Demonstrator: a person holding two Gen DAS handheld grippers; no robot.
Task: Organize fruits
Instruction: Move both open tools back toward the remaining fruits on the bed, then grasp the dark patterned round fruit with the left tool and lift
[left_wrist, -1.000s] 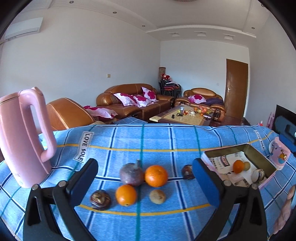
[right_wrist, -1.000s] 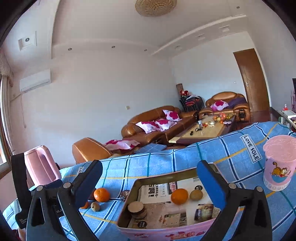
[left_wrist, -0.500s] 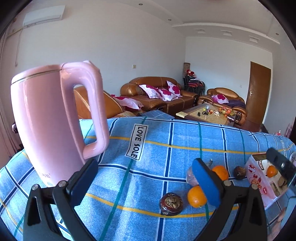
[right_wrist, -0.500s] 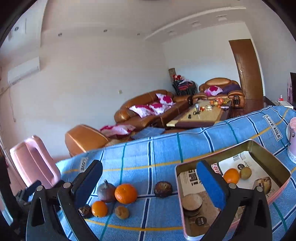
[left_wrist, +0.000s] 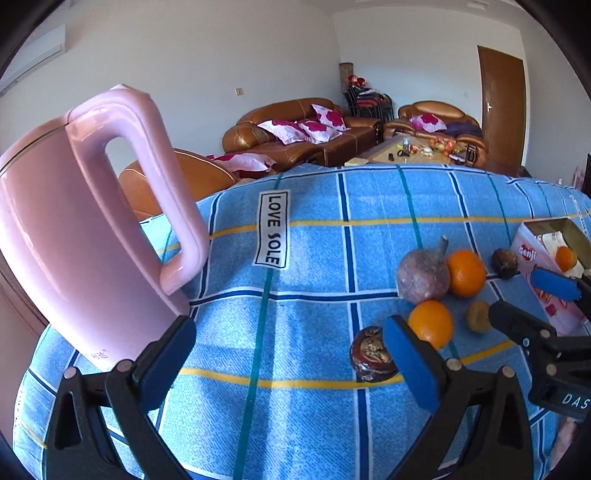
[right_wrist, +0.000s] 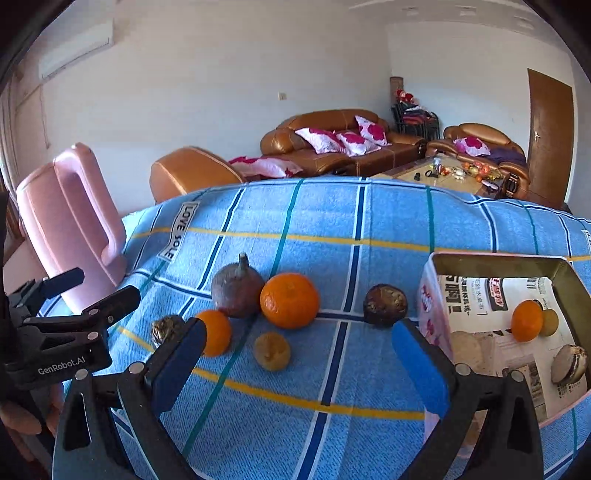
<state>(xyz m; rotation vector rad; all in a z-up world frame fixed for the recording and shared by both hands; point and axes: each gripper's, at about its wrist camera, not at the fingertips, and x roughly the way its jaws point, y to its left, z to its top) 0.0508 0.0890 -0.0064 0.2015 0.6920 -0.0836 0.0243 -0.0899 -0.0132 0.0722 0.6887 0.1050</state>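
Several fruits lie on the blue plaid cloth: a purple pomegranate (right_wrist: 236, 290), a big orange (right_wrist: 290, 301), a small orange (right_wrist: 216, 332), a yellowish fruit (right_wrist: 272, 350) and two dark brown fruits (right_wrist: 385, 304). A pink tin box (right_wrist: 436, 295) at the right holds an orange (right_wrist: 526, 320) and other fruit. My right gripper (right_wrist: 299, 358) is open and empty, just short of the yellowish fruit. My left gripper (left_wrist: 288, 358) is open and empty at the cluster's left; a dark fruit (left_wrist: 371, 354) sits by its right finger.
A tall pink kettle (left_wrist: 74, 229) stands on the cloth at the far left, close to my left gripper. The left gripper also shows in the right wrist view (right_wrist: 74, 314). Behind the table are brown leather sofas (right_wrist: 343, 144) and a coffee table.
My right gripper has swung left from the tin box to the loose fruits and moved closer. My left gripper has swung left toward the kettle, then eased back toward the fruits.
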